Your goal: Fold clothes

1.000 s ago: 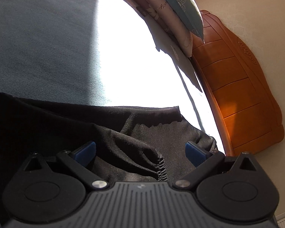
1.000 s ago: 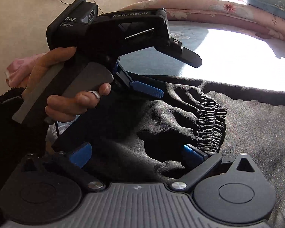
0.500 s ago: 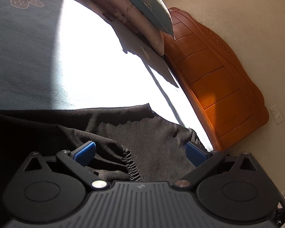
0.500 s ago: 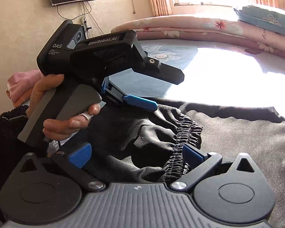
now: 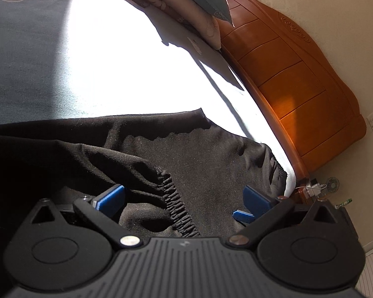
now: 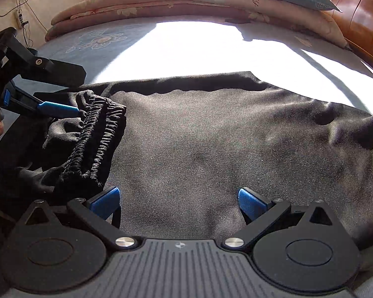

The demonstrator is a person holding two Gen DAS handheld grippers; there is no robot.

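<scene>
A black garment (image 6: 223, 144), likely trousers or shorts judging by its gathered elastic waistband (image 6: 99, 139), lies spread across the near part of the bed (image 6: 186, 44), its far edge running straight just short of the bright patch of sunlight. The broad right part of the cloth lies fairly flat, which gives a smooth base for laying a fold over it. At the left the waistband end is bunched and doubled over onto that flat part, so a fold seems to be under way or being tidied; the pictures do not settle which. The left gripper (image 5: 184, 198) hovers low over the waistband with its fingers (image 5: 112, 197) spread apart and nothing between them; in the right wrist view one of its blue fingers lies just beside the gathered elastic, though whether it touches the cloth cannot be told. The right gripper (image 6: 179, 201) sits over the near edge of the flat part, its fingers (image 6: 104, 202) likewise released and wide, straddling bare cloth without pinching it. Pillows and a rolled quilt (image 6: 186, 0) lie well apart along the far side of the bed, by the wooden headboard (image 5: 298, 79).
</scene>
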